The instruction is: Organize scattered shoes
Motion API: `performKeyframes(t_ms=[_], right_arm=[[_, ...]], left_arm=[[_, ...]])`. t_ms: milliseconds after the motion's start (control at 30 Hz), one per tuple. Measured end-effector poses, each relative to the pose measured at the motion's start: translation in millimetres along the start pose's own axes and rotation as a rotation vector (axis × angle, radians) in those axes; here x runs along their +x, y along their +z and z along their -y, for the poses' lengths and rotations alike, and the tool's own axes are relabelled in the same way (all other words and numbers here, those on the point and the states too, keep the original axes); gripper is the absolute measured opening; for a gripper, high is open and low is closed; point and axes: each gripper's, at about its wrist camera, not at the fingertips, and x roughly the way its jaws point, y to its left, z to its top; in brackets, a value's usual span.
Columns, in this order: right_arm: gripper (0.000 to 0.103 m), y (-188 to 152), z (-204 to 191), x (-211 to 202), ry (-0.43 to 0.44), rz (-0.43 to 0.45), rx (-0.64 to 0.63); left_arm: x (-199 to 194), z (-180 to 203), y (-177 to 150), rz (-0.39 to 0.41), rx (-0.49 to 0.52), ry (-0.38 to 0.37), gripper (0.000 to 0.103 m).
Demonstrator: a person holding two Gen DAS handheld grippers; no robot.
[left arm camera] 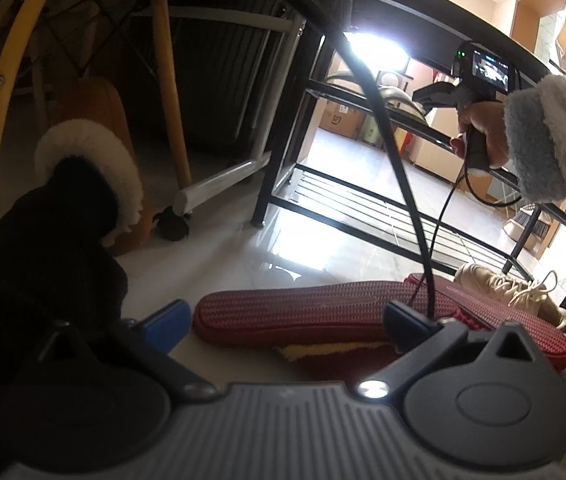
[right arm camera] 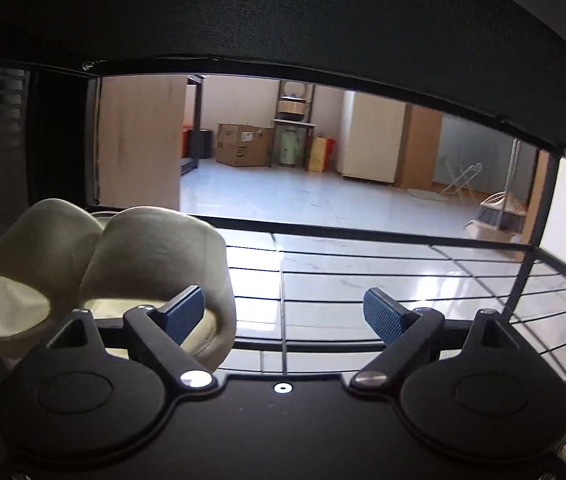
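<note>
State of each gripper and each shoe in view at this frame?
Left gripper: open, low over the red slippers.
Right gripper: open, empty, inside the rack.
Red slippers: on the floor, soles up.
Cream slippers: side by side on the rack shelf.
Beige sneakers: on the floor, laces loose.

Cream slippers (right arm camera: 95,276) paired on rack shelf (right arm camera: 363,280); red slippers (left arm camera: 303,312) sole-up on floor.
</note>
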Motion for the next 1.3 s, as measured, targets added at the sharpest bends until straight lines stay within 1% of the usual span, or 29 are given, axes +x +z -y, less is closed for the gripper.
performKeyframes(t_ms=[67,100,167,233,300,367,467,600,700,733,800,833,933,1033,1167,1233,1300], right_arm=[[0.088,-2.6,-1.7,0.0,0.027,-0.019,-0.016],[0.088,-3.7,-2.9,-3.0,0.028,-0.006,-0.017],[0.088,-1.4,-2.7,-8.3,0.002,0.027,-0.003],[0.088,0.4,-4.0,-9.4,-0.034,0.016,-0.012],[0.088,-2.0,-7.8,-6.5,-0.04,-0.019,-0.037],[0.088,-4.2,-14.7,-8.3,-0.018,-0.015,-0.062],[0.088,-7.6,-35.9,-10.5,0.024,-0.003,-0.14],[0.088,-4.6,-46.4,-7.7,0.043,-0.021,-0.113],[0.088,-1.7,-49.0,-12.3,0.026,0.004,-0.123],[0.091,-0.5,-48.0,-18.3,0.016,0.031,-0.124],[0.1,0.4,-43.5,-31.0,0.015,0.07,-0.116],[0.103,0.4,-40.9,-39.3,0.033,0.079,-0.114],[0.103,0.0,-37.1,-58.8,0.067,0.089,-0.132],[0.103,-0.1,-31.7,-83.7,0.081,0.081,-0.143],[0.103,1.2,-19.5,-116.9,0.087,0.022,-0.073],[0.103,-1.7,-7.3,-142.0,0.095,-0.008,-0.04],[0.103,-7.6,4.7,-164.0,0.108,-0.019,-0.024]], left_arm=[[-1.2,0.5,-0.3,0.006,0.007,-0.001,0.103],[-1.7,1.0,-0.6,0.008,0.011,0.0,0.103],[-2.7,2.3,-1.3,0.01,0.02,0.003,0.103],[-2.5,2.5,-1.3,0.011,0.023,0.005,0.103],[-1.7,2.2,-1.1,0.012,0.021,0.005,0.103],[-0.8,2.1,-0.9,0.01,0.018,0.003,0.103],[-1.0,2.2,-0.4,0.013,0.02,0.001,0.103],[-0.9,1.0,0.2,0.015,0.017,0.001,0.103],[-0.2,-0.2,0.3,0.017,0.013,0.004,0.103],[0.1,-0.2,0.4,0.018,0.012,0.004,0.103],[0.4,-0.2,0.5,0.019,0.013,0.005,0.103],[0.0,0.4,0.2,0.022,0.017,0.005,0.103],[-2.4,3.9,-1.3,0.039,0.039,0.003,0.103],[-5.7,9.3,-4.0,0.061,0.078,-0.004,0.103],[-9.3,13.5,-6.3,0.077,0.111,-0.011,0.103],[-12.1,15.5,-6.8,0.087,0.128,-0.014,0.103],[-17.1,19.1,-5.9,0.096,0.151,-0.024,0.103]])
